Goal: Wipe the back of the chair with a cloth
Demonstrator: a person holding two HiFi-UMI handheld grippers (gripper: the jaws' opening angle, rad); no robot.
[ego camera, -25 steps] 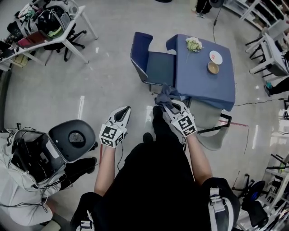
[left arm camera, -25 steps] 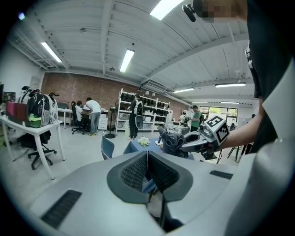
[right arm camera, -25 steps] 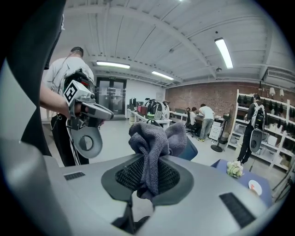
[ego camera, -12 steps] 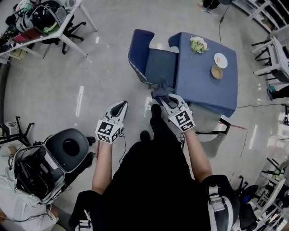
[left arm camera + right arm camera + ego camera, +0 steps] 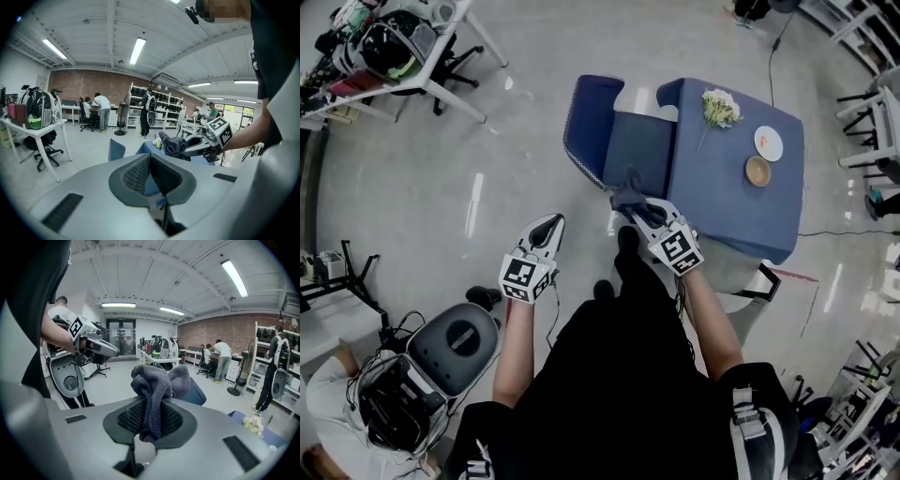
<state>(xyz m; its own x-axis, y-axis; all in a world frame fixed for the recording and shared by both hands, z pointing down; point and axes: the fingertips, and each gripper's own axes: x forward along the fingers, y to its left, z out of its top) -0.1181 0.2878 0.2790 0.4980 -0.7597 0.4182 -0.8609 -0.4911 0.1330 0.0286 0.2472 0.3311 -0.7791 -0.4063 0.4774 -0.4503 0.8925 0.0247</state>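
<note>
Head view, nearest first: the left gripper hangs over bare floor with its jaws pressed together and nothing between them, which the left gripper view confirms, the two ribbed pads meeting along a single seam. A little ahead and to its side, the right gripper has its jaws clamped on a bunched grey cloth. In the right gripper view the cloth rises out of the pinch in a thick fold and spills over the top of the pads.

From above, the cloth sits at the near edge of the blue chair; whether it touches the chair cannot be told. The chair's curved back stands on the side away from the table, apart from the cloth.

Just beyond, the chair is tucked against a table under a blue cover. On it stand a small brown bowl and, beside it, a white plate; their contents are too small to make out. A bunch of pale flowers lies near the table's far edge.

Farthest off, a white desk carries bags.
</note>
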